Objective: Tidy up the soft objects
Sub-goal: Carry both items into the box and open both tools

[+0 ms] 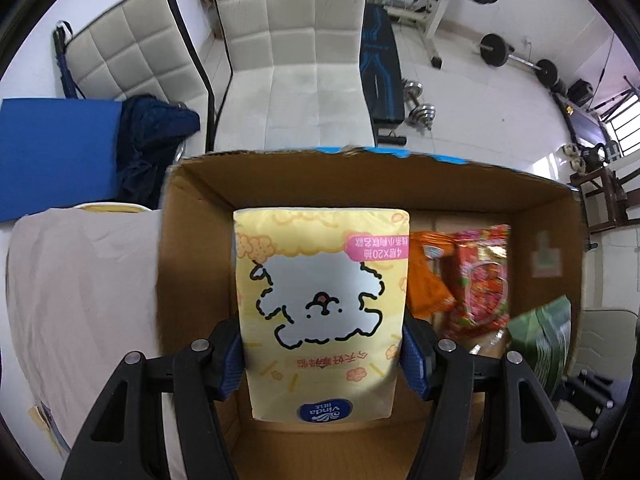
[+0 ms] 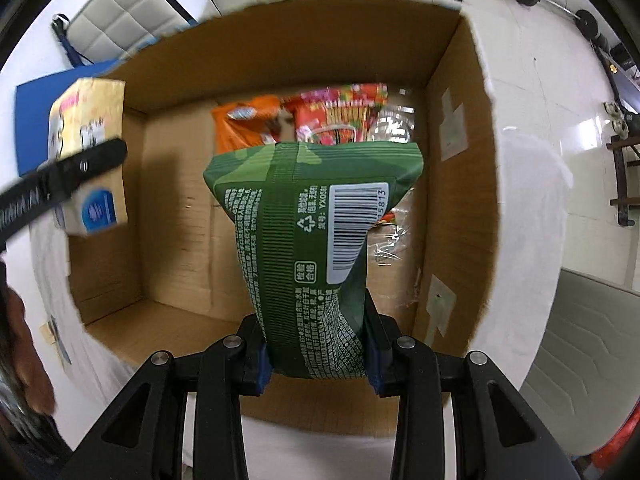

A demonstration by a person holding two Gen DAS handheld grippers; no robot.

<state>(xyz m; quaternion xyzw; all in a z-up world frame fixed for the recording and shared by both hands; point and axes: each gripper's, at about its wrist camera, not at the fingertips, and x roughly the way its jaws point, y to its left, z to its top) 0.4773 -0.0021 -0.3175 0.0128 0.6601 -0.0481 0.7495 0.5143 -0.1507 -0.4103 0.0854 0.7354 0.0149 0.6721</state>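
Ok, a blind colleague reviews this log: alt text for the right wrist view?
The right gripper clamps a green packet above an open cardboard box. Orange and red packets lie at its far end; the left gripper holds a yellow tissue pack over its left wall.

I see a yellow tissue pack (image 1: 320, 304) and a green bag (image 2: 308, 248) above my open box (image 1: 192, 216), snacks (image 1: 476, 276) inside.
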